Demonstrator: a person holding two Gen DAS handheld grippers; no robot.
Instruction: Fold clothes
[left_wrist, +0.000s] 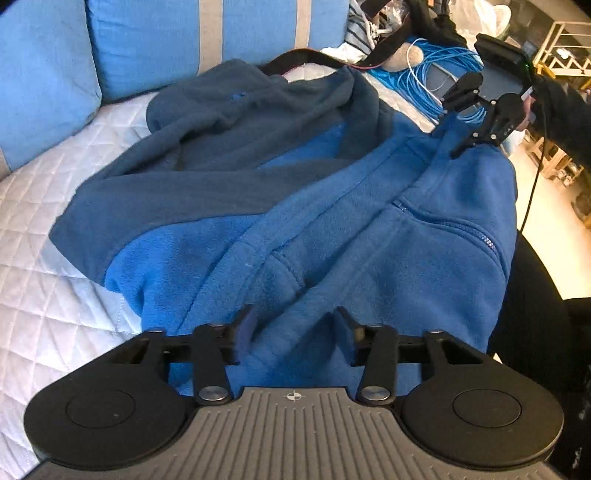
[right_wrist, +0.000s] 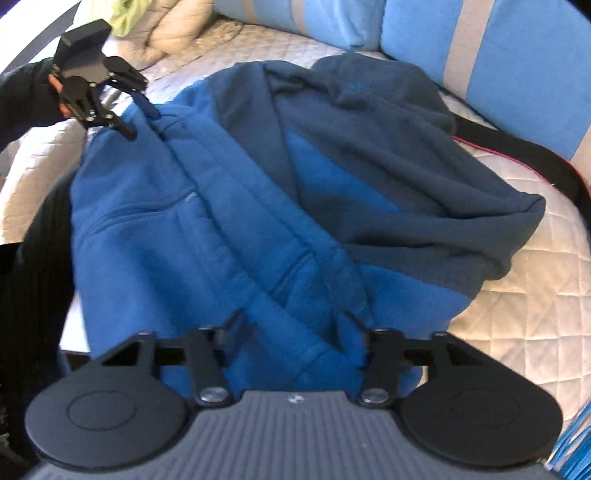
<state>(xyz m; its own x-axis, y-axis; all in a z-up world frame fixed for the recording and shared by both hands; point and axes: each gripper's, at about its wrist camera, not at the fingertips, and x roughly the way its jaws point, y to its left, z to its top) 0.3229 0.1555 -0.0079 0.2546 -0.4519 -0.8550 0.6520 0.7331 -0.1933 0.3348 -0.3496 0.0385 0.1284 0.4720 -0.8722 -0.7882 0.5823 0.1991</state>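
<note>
the blue fleece jacket (left_wrist: 314, 206) lies spread on the quilted bed cover (left_wrist: 48, 288), hem toward the person, so left gripper (left_wrist: 293, 332) and right gripper (right_wrist: 293, 332), fingers apart, each straddle a hem fold, apparently ready for the next fold.

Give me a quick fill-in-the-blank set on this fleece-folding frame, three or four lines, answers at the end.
1. The fleece jacket is bright blue with a darker ____ upper part.
2. It lies on a white quilted ____.
3. Behind it stand blue cushions with ____ stripes.
4. A coil of light blue ____ lies beyond the jacket.

Missing words: navy; cover; grey; cable
</note>
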